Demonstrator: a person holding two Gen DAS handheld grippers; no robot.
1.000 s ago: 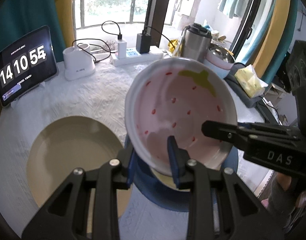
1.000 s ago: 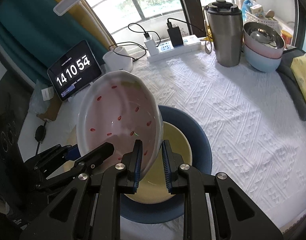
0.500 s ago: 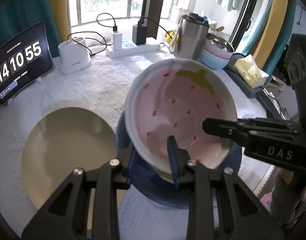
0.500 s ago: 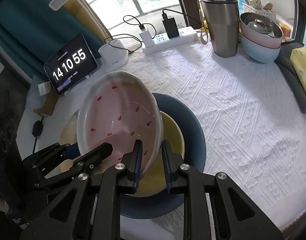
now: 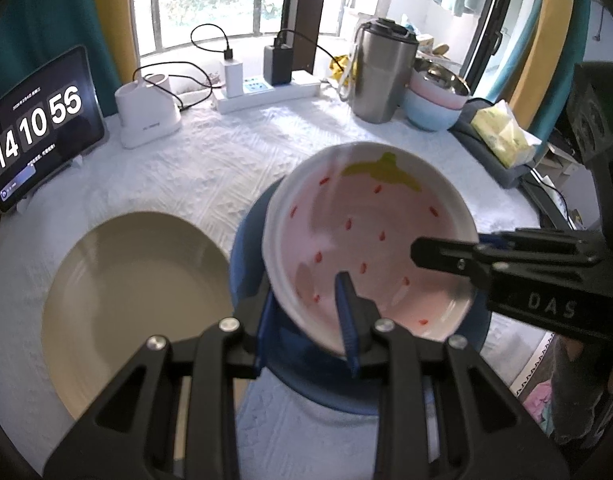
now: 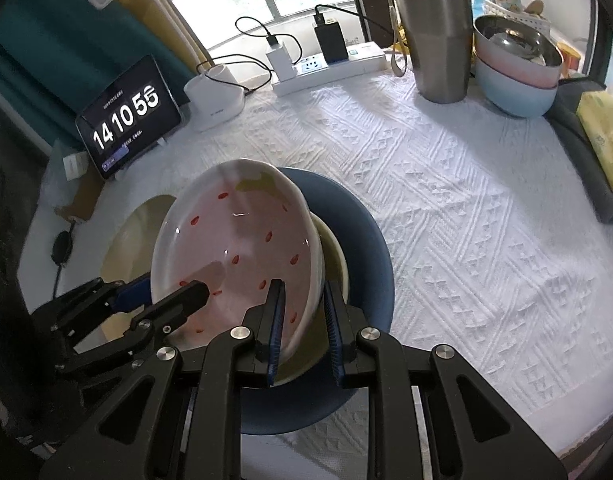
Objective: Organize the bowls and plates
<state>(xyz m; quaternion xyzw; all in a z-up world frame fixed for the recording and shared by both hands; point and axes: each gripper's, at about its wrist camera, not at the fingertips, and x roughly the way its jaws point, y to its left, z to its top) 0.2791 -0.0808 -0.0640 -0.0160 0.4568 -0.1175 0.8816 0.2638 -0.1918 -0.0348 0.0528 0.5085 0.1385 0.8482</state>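
Pinching opposite rims with your left gripper (image 5: 306, 312) and right gripper (image 6: 302, 320), you tilt the pink strawberry-patterned ceramic bowl (image 5: 370, 248) just above the round blue plate (image 6: 362, 240).

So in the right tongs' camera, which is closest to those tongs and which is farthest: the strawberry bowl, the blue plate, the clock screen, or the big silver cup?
From the right tongs:
1. Strawberry bowl, its rim pinched right between them.
2. Blue plate, just under the bowl.
3. Clock screen, back on the left.
4. Silver cup, far back on the right by the window.
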